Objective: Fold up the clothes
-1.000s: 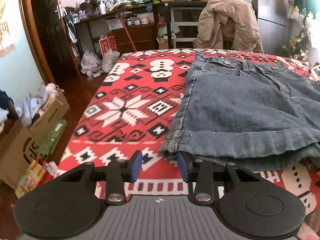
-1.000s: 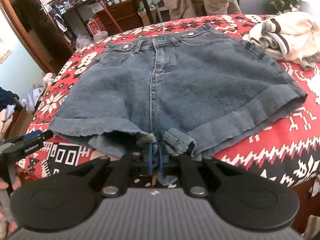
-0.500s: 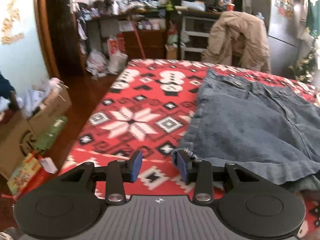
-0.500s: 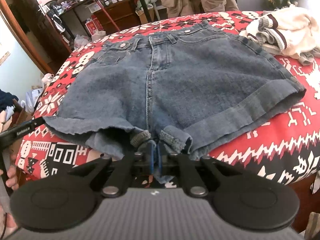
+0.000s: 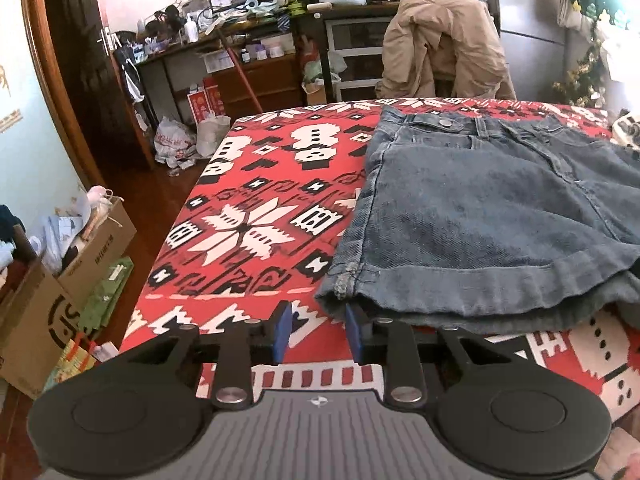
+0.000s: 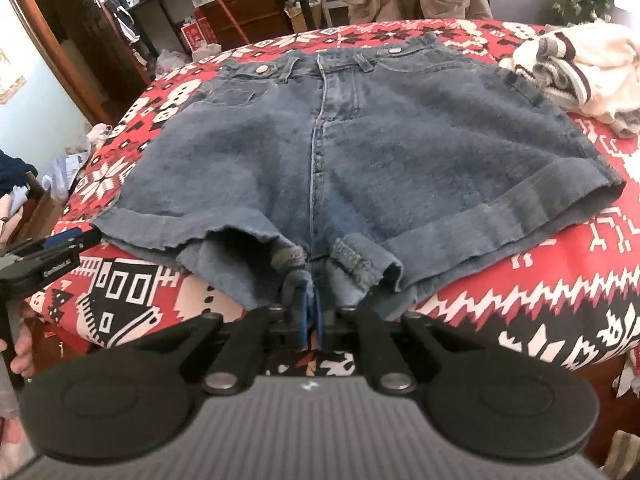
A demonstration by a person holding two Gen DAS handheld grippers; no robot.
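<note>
We keep our right gripper (image 6: 310,312) clamped on the crotch of the denim shorts (image 6: 352,160), spread flat on the red patterned cloth (image 5: 256,216), to anchor them while our left gripper (image 5: 318,334), fingers apart, lines up on the near-left hem corner.

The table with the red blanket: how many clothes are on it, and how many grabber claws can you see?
Denim shorts: 1
Cream striped sweater: 1, bunched up beside the shorts on the red patterned tablecloth
Grippers: 2, the left gripper and the right gripper
Total: 4
</note>
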